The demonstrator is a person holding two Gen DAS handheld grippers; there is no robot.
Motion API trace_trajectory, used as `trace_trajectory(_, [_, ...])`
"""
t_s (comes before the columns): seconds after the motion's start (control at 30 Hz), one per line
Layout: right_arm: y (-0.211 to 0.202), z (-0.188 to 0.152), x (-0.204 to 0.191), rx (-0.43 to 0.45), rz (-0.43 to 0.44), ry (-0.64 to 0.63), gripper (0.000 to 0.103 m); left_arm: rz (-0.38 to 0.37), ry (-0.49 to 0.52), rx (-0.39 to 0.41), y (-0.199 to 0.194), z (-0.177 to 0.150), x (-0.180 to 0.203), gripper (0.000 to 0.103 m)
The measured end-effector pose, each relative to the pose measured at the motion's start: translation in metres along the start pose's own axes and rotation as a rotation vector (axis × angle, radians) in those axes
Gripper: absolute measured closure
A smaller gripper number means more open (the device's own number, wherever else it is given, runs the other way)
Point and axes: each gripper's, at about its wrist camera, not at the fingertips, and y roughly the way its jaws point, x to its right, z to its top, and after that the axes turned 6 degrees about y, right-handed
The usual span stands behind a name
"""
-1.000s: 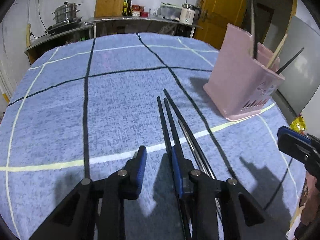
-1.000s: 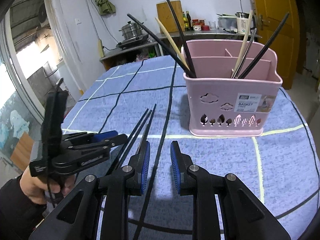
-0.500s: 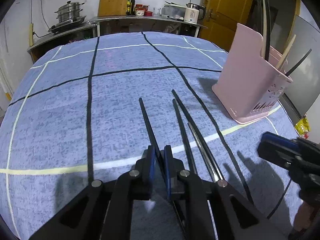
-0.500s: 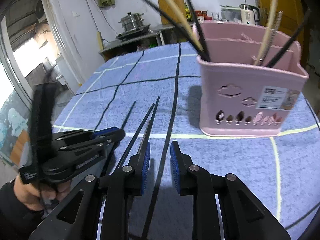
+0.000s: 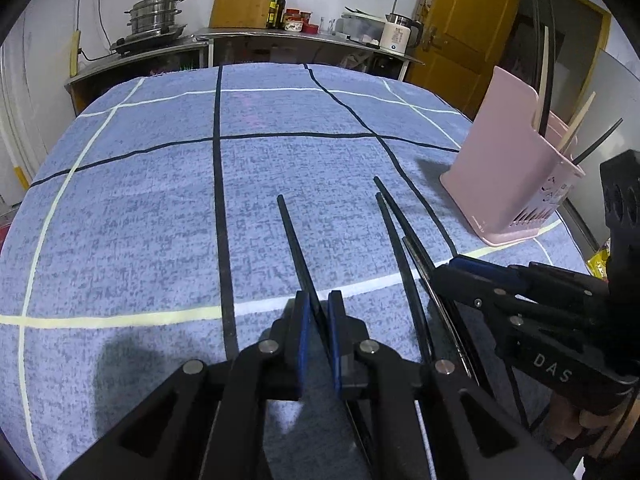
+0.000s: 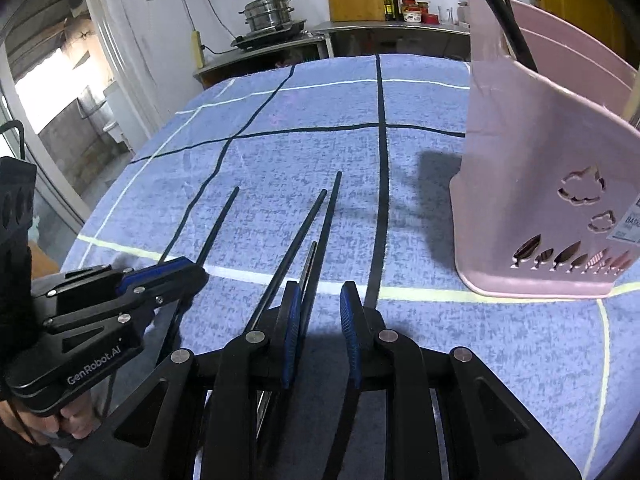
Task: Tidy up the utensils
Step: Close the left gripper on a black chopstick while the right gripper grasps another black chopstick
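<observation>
Shifted left since the earlier frame, one black chopstick [image 5: 298,256] sits clamped between the left gripper [image 5: 319,320] jaws. Two black chopsticks [image 6: 316,236] and a metal one remain on the blue checked desk [image 5: 140,208]. Right gripper [image 6: 320,320] jaws stand narrowly parted around them, beside the pink plastic basket [image 6: 532,184].

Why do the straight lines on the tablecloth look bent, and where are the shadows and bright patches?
Left wrist view: the fisheye lens bows the tablecloth stripes; the left gripper, shut on a black chopstick, casts a dark shadow below itself. Right wrist view: same curving; daylight blows out the doorway at left, and the pink basket throws a shadow leftward.
</observation>
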Motion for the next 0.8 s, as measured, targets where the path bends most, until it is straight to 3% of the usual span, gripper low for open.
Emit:
trace_trajectory(0.17, [-0.004, -0.006, 0.000, -0.009, -0.055, -0.019, 0.086, -0.010, -0.010, 0.000, -0.001, 0.000, -0.003, 0.093])
trace_trajectory(0.37, [-0.004, 0.000, 0.007, -0.020, -0.032, 0.026, 0.086, -0.035, -0.038, -0.011, -0.003, 0.001, -0.011, 0.093])
trace_trajectory(0.67, [0.014, 0.019, 0.001, -0.010, -0.074, 0.030, 0.086, -0.049, -0.096, -0.036, 0.008, 0.015, -0.017, 0.093])
trace_trajectory(0.8, [0.016, 0.023, 0.000, -0.010, -0.092, 0.023, 0.094, -0.036, -0.100, -0.042, 0.012, 0.020, -0.013, 0.093])
